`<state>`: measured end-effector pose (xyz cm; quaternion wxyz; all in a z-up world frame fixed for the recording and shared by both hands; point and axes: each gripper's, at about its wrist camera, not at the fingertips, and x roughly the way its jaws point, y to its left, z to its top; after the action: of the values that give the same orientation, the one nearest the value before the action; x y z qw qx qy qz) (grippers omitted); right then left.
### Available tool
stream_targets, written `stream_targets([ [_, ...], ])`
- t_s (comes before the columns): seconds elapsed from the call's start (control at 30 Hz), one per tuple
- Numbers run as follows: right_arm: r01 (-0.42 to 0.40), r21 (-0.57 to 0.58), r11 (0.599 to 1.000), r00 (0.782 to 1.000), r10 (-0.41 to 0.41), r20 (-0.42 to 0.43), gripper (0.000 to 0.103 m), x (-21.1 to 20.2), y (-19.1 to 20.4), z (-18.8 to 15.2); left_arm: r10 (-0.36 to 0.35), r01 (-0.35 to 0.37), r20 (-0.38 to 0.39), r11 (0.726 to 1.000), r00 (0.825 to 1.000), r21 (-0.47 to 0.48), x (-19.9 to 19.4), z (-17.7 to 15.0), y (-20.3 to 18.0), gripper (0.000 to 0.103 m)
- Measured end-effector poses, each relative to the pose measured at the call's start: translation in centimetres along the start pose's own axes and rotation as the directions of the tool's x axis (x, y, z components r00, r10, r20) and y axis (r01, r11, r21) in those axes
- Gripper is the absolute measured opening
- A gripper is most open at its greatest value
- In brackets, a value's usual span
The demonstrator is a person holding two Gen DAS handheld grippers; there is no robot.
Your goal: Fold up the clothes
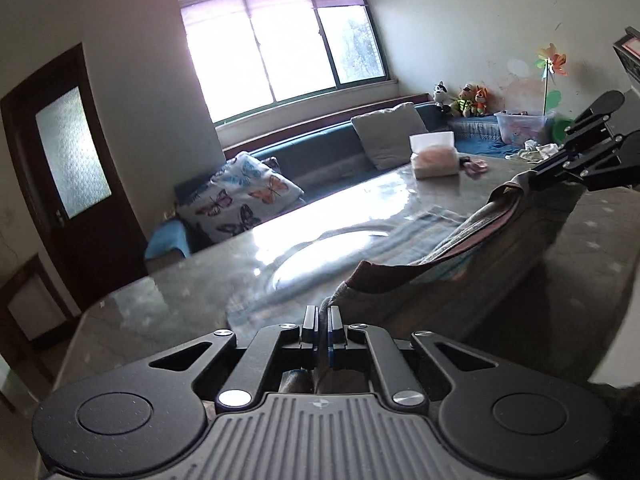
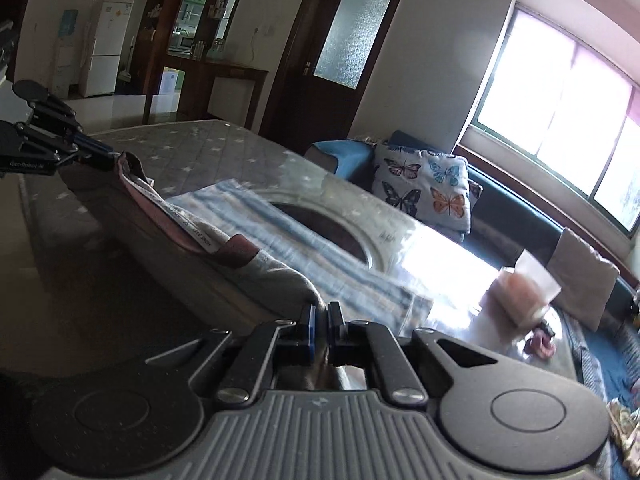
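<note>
Left wrist: my left gripper (image 1: 322, 320) pinches the grey garment (image 1: 500, 232), which sags soft and light toward the right gripper (image 1: 536, 178) at two o'clock above the table (image 1: 168, 300).

Right wrist: my right gripper (image 2: 319, 318) is clamped on a garment corner; the left gripper (image 2: 114, 158) at ten o'clock grips another corner, so I judge corners and hems the best holds.

Big bright window (image 1: 280, 40), white walls. Blue sofa (image 2: 516, 204) under it, butterfly pillow (image 1: 248, 196). Dark wood door (image 2: 336, 52), frosted glass. White fridge (image 2: 106, 46) far back. Shiny table (image 1: 168, 304).

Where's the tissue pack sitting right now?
The tissue pack sits on the far end of the table, beyond the lifted garment, near the grey cushion; it shows at the right in the right wrist view.
</note>
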<state>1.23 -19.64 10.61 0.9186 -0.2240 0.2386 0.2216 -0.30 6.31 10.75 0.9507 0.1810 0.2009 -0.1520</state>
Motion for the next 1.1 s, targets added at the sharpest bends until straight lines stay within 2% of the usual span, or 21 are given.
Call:
stream_targets([
  [0.17,0.01,-0.005,1.0,1.0,-0.01,-0.006,0.005,4.8,-2.9,3.0,0.022,-0.021,-0.028,1.0,0.999,0.018,5.9,2.3,2.6,0.004],
  [0.3,0.012,0.001,1.0,0.999,-0.012,-0.029,0.005,9.4,-5.0,4.8,0.024,-0.021,-0.084,0.999,0.996,0.036,11.7,3.7,4.4,0.004],
  [0.43,0.011,0.019,1.0,0.998,-0.01,-0.066,0.005,14.4,-6.9,5.8,0.021,-0.02,-0.148,1.0,0.989,0.012,17.6,4.0,6.0,0.004],
  [0.63,0.001,0.092,0.996,0.986,0.015,-0.166,0.006,22.6,-8.3,4.4,0.015,-0.021,-0.248,1.0,0.969,-0.023,25.0,2.5,6.9,0.007],
  [0.67,0.004,0.105,0.994,0.984,0.015,-0.178,0.007,23.4,-8.5,3.9,0.023,-0.031,-0.267,0.999,0.964,-0.027,25.6,2.1,6.8,0.008],
  [0.8,0.024,0.174,0.984,0.979,0.012,-0.203,0.024,25.8,-9.3,2.4,0.072,-0.098,-0.312,0.993,0.947,-0.067,27.2,0.8,7.7,0.02],
  [0.9,0.049,0.239,0.97,0.983,-0.005,-0.183,0.025,25.6,-10.4,2.1,0.105,-0.147,-0.323,0.983,0.941,-0.111,27.1,0.8,9.1,0.021],
  [0.97,0.039,0.277,0.96,0.986,0.007,-0.166,0.026,25.2,-10.6,2.2,0.112,-0.164,-0.311,0.975,0.944,-0.147,26.3,1.3,9.9,0.027],
  [1.1,-0.055,0.327,0.944,0.986,0.104,-0.132,0.026,25.2,-10.2,2.5,0.074,-0.128,-0.27,0.973,0.96,-0.191,24.9,2.6,9.3,0.027],
])
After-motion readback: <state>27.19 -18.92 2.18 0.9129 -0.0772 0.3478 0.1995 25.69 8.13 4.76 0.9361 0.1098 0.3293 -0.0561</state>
